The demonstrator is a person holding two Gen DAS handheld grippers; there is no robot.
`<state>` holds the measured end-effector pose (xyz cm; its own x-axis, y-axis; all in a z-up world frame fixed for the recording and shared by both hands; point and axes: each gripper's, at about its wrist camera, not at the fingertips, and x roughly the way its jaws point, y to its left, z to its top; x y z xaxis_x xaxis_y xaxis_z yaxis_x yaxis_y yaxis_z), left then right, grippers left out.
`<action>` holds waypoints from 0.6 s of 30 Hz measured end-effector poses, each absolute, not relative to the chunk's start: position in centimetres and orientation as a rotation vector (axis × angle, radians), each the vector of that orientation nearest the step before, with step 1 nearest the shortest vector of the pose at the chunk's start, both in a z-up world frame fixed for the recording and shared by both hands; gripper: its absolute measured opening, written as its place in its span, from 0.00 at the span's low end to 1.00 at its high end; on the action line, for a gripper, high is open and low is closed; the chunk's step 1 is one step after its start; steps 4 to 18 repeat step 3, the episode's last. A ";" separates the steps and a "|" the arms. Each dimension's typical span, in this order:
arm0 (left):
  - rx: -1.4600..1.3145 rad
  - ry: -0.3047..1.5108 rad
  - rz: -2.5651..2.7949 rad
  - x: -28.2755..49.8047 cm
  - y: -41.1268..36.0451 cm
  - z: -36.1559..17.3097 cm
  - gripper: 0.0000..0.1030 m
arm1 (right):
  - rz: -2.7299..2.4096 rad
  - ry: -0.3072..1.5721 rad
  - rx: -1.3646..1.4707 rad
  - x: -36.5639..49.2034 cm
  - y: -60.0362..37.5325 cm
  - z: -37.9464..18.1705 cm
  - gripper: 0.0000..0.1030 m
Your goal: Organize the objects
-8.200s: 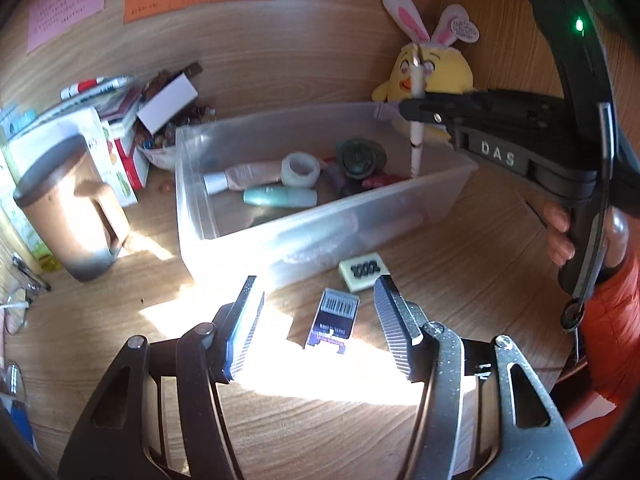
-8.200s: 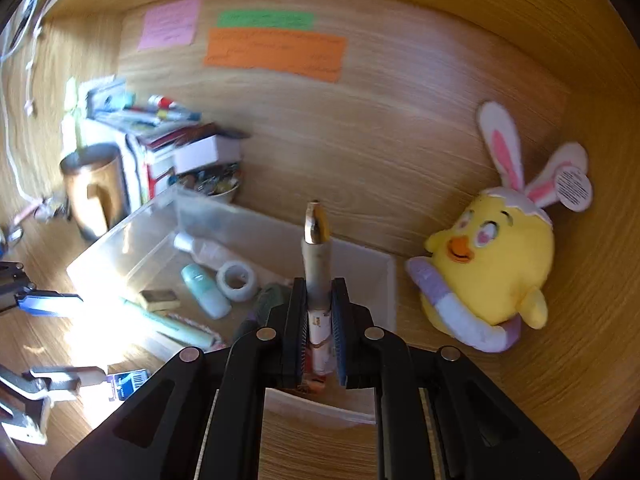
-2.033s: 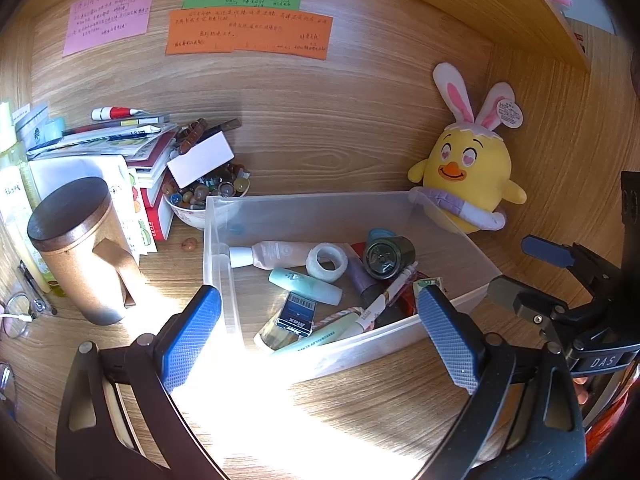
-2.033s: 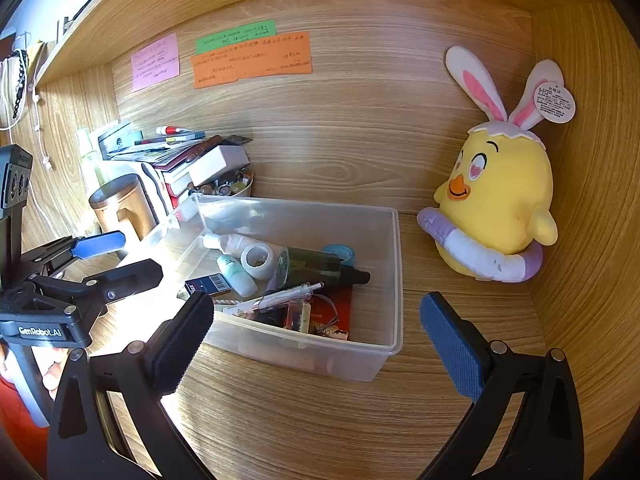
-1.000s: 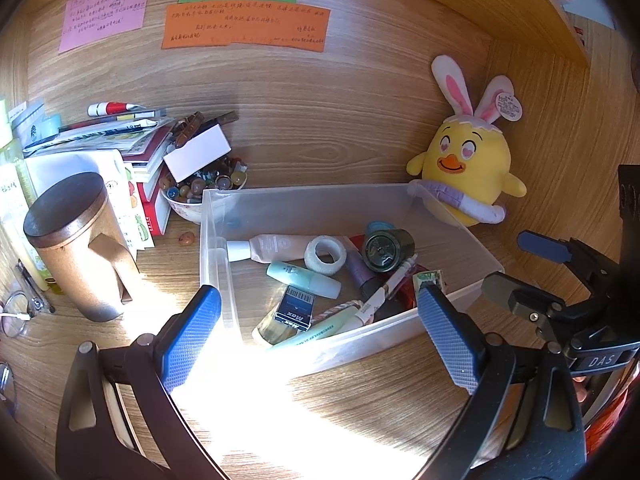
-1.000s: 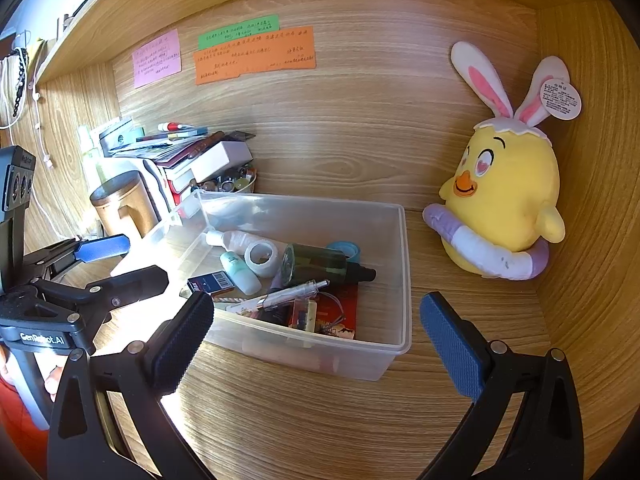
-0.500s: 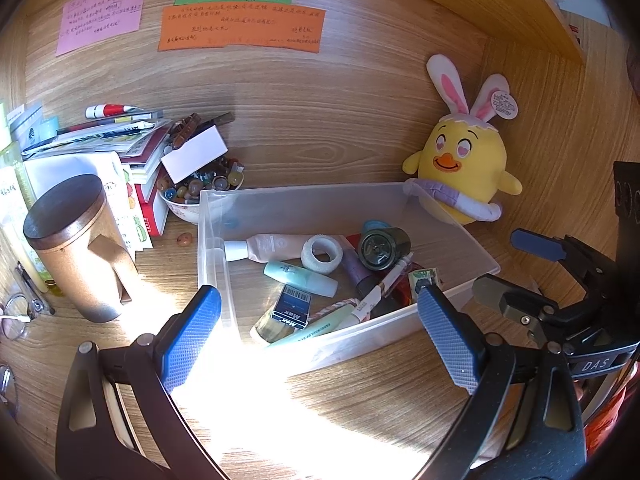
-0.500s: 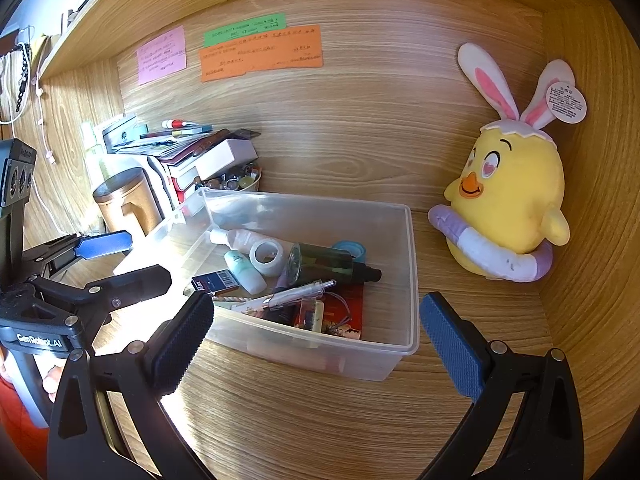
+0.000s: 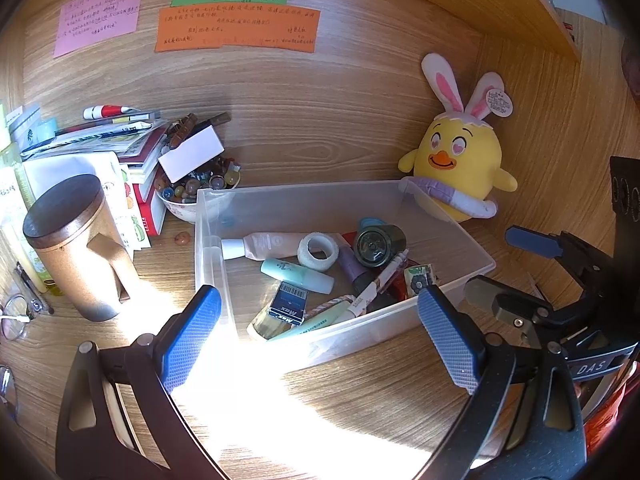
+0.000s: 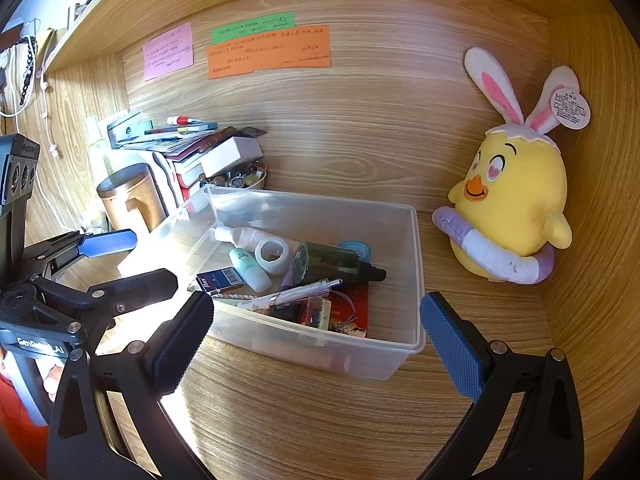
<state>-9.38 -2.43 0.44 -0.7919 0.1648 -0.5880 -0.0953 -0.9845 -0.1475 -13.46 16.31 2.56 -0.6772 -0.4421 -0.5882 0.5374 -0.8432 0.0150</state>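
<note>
A clear plastic bin (image 9: 452,296) (image 10: 416,280) stands on the wooden desk and holds several small items: a white tube (image 9: 272,243), a tape roll (image 9: 319,251) (image 10: 273,255), a mint bottle (image 9: 296,275), a dark green bottle (image 10: 326,264), a pen (image 10: 298,293) and a dark blue barcode box (image 9: 289,305) (image 10: 220,279). My left gripper (image 9: 320,336) hangs wide open in front of the bin's near wall, holding nothing. My right gripper (image 10: 316,340) is also wide open and empty, before the bin's near right side. Each gripper shows in the other's view.
A yellow chick plush (image 9: 456,160) (image 10: 516,196) with bunny ears sits at the back right corner. Left of the bin stand a brown lidded mug (image 9: 76,248), a stack of books (image 9: 132,148) and a bowl of small beads (image 9: 196,188). Sticky notes (image 9: 236,28) hang on the back wall.
Since about eight seconds ago the pen left the right gripper and the barcode box left the desk; both lie in the bin. Over the last second both open grippers only drifted slightly.
</note>
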 end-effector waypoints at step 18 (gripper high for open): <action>-0.948 -0.166 2.849 -9.2 -2.6 0.5 0.98 | -2.461 0.217 0.806 -13.5 16.3 2.5 1.00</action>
